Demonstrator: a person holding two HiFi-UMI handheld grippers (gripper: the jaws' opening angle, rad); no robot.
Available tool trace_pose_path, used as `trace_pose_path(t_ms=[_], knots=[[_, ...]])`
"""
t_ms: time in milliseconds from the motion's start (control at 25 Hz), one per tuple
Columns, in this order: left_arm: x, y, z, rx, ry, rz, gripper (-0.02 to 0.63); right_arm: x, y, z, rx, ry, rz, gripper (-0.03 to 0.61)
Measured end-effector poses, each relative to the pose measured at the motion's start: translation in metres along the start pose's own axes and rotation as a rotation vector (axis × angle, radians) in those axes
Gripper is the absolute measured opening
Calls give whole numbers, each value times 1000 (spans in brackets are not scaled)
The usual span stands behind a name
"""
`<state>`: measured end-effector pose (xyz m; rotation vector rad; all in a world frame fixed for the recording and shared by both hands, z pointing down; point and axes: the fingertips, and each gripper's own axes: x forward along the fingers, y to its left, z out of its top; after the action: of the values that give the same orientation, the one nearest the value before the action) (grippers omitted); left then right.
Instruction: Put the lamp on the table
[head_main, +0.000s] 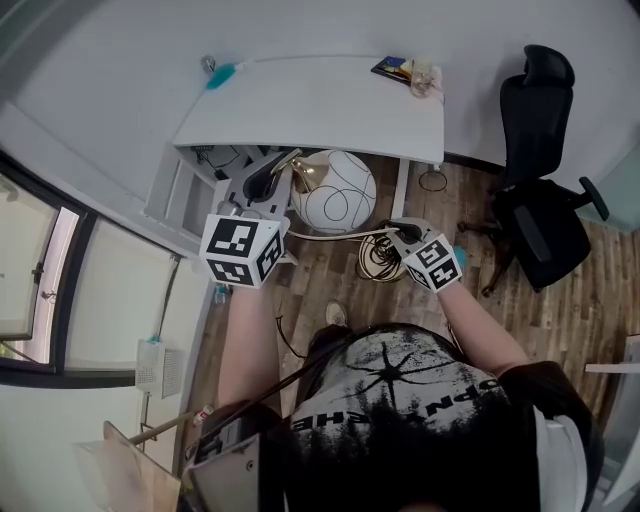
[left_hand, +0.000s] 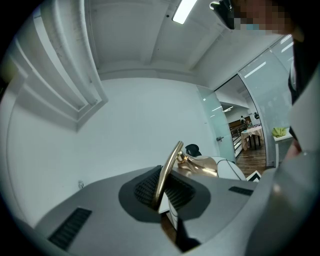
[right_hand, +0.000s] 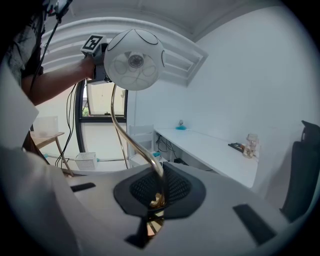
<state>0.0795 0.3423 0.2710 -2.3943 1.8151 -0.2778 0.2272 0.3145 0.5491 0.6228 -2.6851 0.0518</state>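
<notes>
The left gripper (head_main: 265, 182) has its jaws pressed onto the thin brass stem (left_hand: 169, 167) of the lamp (head_main: 335, 190). It pinches the stem just short of the brass neck (left_hand: 200, 165), and the round white shade (right_hand: 135, 60) sits just beyond and to the right of these jaws. The lamp hangs in the air between the two grippers, short of the white table (head_main: 320, 105), which lies ahead of both. The right gripper (head_main: 402, 235) pinches the other end of the same stem, which curves up and away from its jaws toward the shade. The shade looks thin and breakable and probably makes the lamp top-heavy. The stem seems stiff but smooth, so it may swivel in the pads. The stem, gripped at two well-separated spots, looks like the safest hold.
</notes>
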Motion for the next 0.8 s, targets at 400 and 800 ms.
trace_pose_path(t_ms=[400,800], knots=[[33,32,-11,2,-5,-24,17,38,-25,7,9,6,-29,19],[79,101,-24,-9,-13,-68,17,104,-55,33,23,25,-76,20]])
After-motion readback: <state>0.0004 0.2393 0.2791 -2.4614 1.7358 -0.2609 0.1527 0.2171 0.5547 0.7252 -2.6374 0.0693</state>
